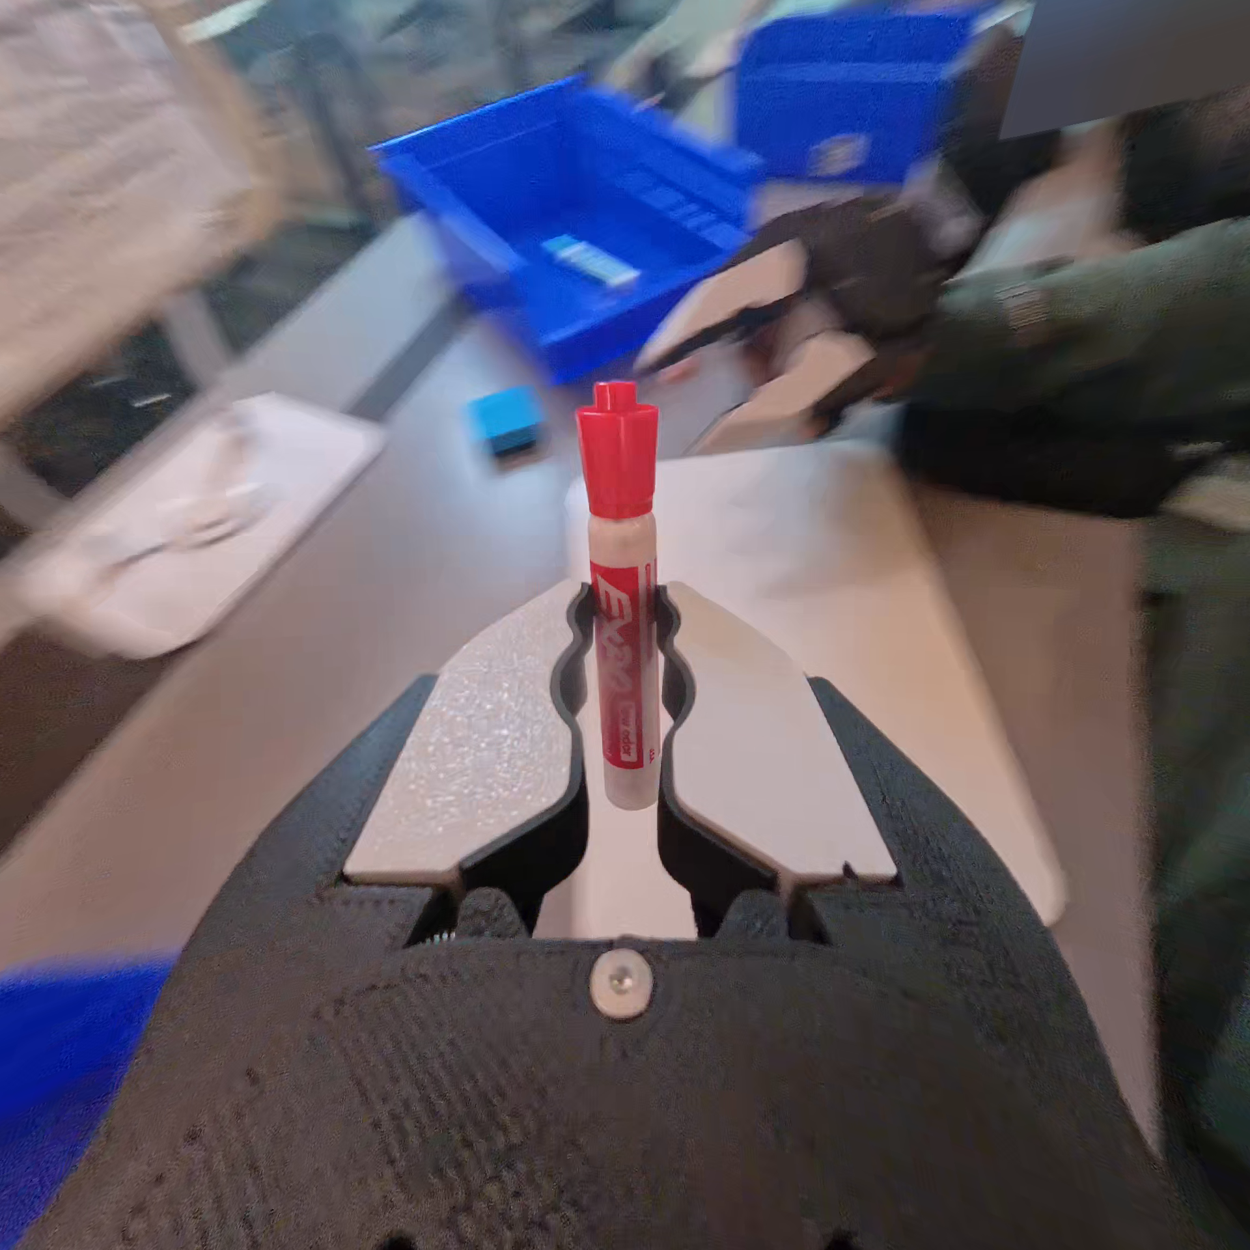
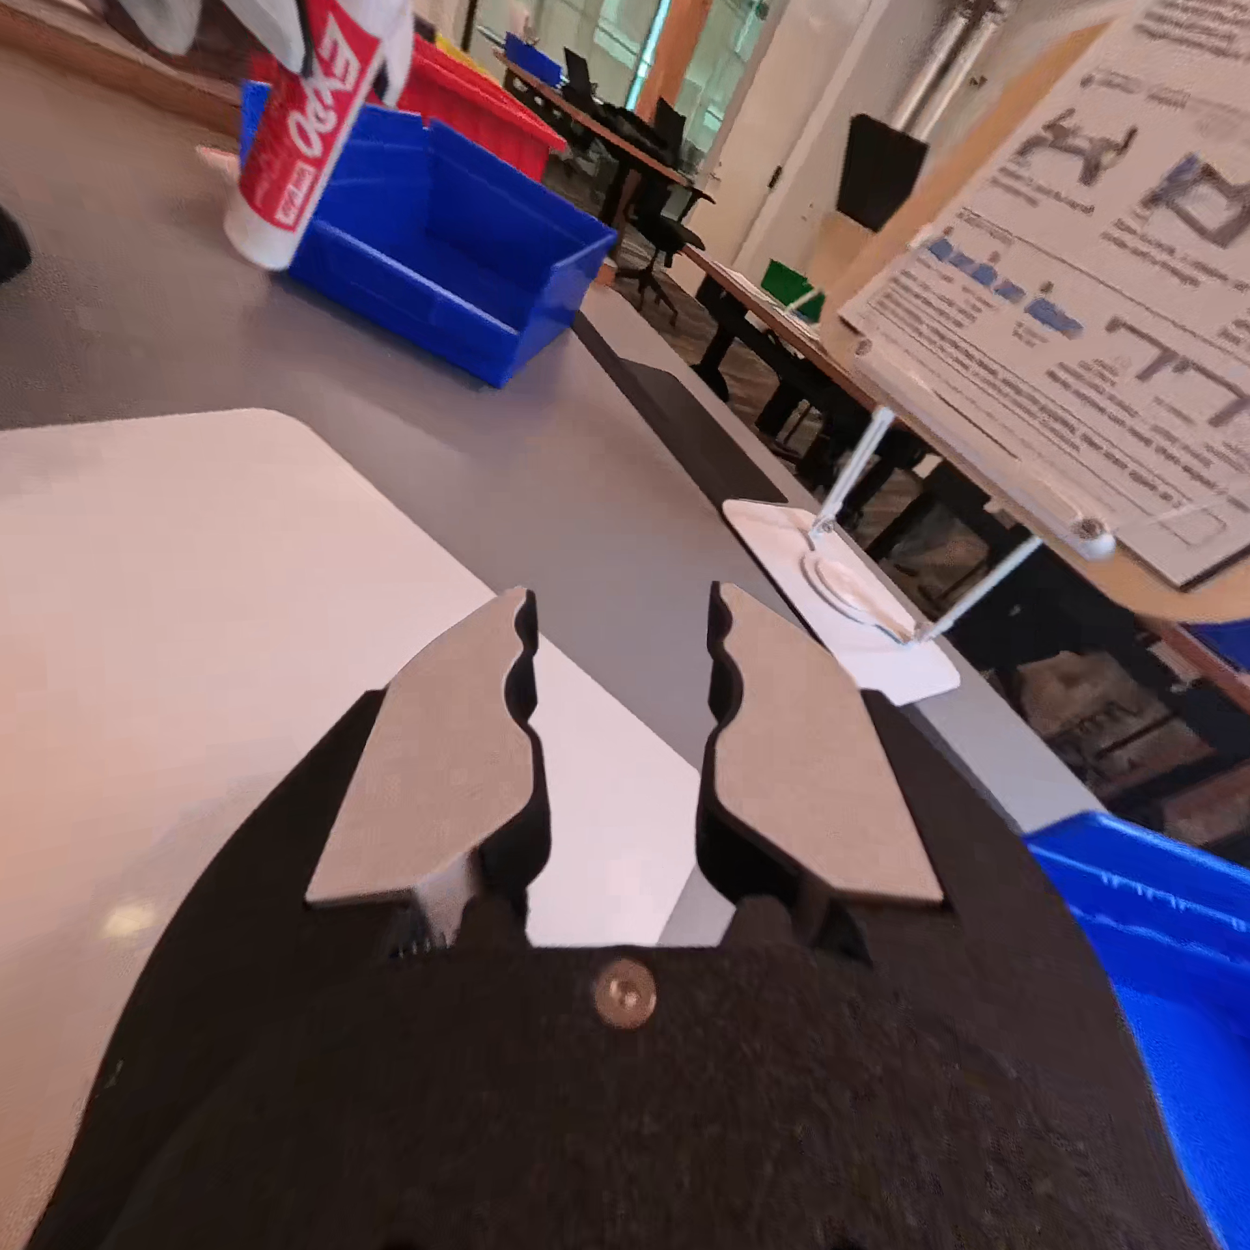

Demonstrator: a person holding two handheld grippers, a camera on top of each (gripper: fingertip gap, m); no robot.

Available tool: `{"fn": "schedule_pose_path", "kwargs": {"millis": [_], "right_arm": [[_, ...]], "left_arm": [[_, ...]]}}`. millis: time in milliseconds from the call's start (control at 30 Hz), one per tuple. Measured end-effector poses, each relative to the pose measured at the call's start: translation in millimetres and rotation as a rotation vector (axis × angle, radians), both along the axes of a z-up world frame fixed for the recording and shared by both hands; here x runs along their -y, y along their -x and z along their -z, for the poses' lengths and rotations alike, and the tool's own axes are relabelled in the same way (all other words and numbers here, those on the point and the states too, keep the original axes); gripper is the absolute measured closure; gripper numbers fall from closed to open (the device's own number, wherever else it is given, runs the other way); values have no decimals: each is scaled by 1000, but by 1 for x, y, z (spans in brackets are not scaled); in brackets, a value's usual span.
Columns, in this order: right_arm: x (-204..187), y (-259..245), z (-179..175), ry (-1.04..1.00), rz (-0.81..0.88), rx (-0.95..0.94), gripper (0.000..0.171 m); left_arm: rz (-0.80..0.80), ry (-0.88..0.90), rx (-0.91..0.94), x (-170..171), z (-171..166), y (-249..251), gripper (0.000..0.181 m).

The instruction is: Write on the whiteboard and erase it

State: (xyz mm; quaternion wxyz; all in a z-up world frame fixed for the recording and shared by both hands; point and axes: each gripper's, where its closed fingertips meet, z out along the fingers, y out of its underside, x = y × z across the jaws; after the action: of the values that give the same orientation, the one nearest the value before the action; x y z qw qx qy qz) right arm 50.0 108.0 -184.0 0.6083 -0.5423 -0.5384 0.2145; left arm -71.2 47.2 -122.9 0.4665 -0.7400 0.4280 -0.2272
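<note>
Left wrist view: my left gripper (image 1: 623,609), black printed body with pale grey finger plates, is clamped on a red-capped dry-erase marker with a white barrel and red label (image 1: 621,595); the barrel sits in the scalloped grooves of the jaws, cap pointing away from the camera, base end toward it. Everything here is placed against the white rounded-corner whiteboard (image 1: 764,541) lying flat on the grey table (image 1: 284,676): the marker hangs above its near half. Beyond the whiteboard's far left corner sits a small light-blue block eraser (image 1: 506,418), apart from the board. Farther back stands an open blue plastic bin (image 1: 575,223), tilted in this view. Over the whiteboard's far right side I see the right gripper (image 1: 703,379), jaws apart, held by a person's dark-sleeved arm (image 1: 1082,352). Surroundings are heavily blurred. Right wrist view: my right gripper (image 2: 622,602) has its jaws spread, nothing between them, over the whiteboard's (image 2: 203,609) right edge. The marker (image 2: 304,128) shows at upper left, base end downward, pinched by the left gripper's pale fingers (image 2: 396,40), above the table (image 2: 575,473) beyond the board. The blue bin (image 2: 433,250) rests behind it. Right of the whiteboard stands a white-based document stand (image 2: 845,595) carrying a printed sheet (image 2: 1082,270).
</note>
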Motion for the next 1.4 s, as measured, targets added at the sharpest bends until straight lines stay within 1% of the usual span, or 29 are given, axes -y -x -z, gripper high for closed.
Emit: {"fn": "schedule_pose_path", "kwargs": {"millis": [67, 100, 200, 267, 333, 400, 500, 533, 567, 600, 633, 733, 800, 867, 967, 1067, 1167, 1267, 1333, 1400], "right_arm": [[23, 12, 2, -74, -85, 43, 117], [37, 18, 2, -99, -131, 55, 113], [77, 39, -3, -131, -233, 53, 102], [93, 55, -3, -151, -248, 75, 95], [96, 70, 2, -183, -212, 112, 91], [87, 79, 1, -207, -135, 114, 95], [66, 84, -2, -181, -18, 83, 101], [61, 84, -5, -178, 2, 63, 103], [56, 82, -10, -188, 20, 39, 114], [52, 80, -15, -205, 31, 20, 120], [49, 78, -21, -224, 34, 2, 122], [50, 74, -26, -230, 8, -16, 123], [56, 75, -22, -251, -23, -10, 123], [61, 77, -16, -271, -36, 0, 123], [67, 81, -17, -303, -56, -5, 138], [76, 78, -21, -308, -102, -26, 139], [79, 74, -21, -260, -135, -22, 140], [79, 68, -26, -130, -173, -65, 140], [76, 62, -31, -38, -201, -111, 140], [76, 57, -32, 78, -253, -153, 140]], "left_arm": [[168, 77, 167, 23, 12, -45, 163], [212, 98, 253, 26, 16, -58, 163], [231, 219, 549, 16, 24, -74, 163], [184, 322, 741, 5, 30, -71, 163], [136, 391, 900, -2, 34, -66, 163], [84, 422, 995, -9, 38, -60, 163], [71, 436, 1095, -13, 32, -51, 163], [77, 442, 1107, -12, 31, -51, 163], [62, 441, 1106, -12, 31, -50, 163], [65, 441, 1112, -10, 31, -48, 163], [66, 448, 1120, -8, 31, -46, 163], [56, 465, 1166, -7, 28, -38, 163], [72, 465, 1200, -6, 23, -35, 163], [104, 498, 1192, -3, 22, -39, 163], [149, 574, 1199, 6, 27, -52, 163], [164, 652, 1264, 12, 29, -59, 163], [191, 712, 1256, 15, 31, -64, 163], [236, 723, 1192, 16, 32, -65, 163], [219, 658, 1135, 9, 34, -58, 159], [222, 586, 1036, 6, 38, -54, 153]]}}
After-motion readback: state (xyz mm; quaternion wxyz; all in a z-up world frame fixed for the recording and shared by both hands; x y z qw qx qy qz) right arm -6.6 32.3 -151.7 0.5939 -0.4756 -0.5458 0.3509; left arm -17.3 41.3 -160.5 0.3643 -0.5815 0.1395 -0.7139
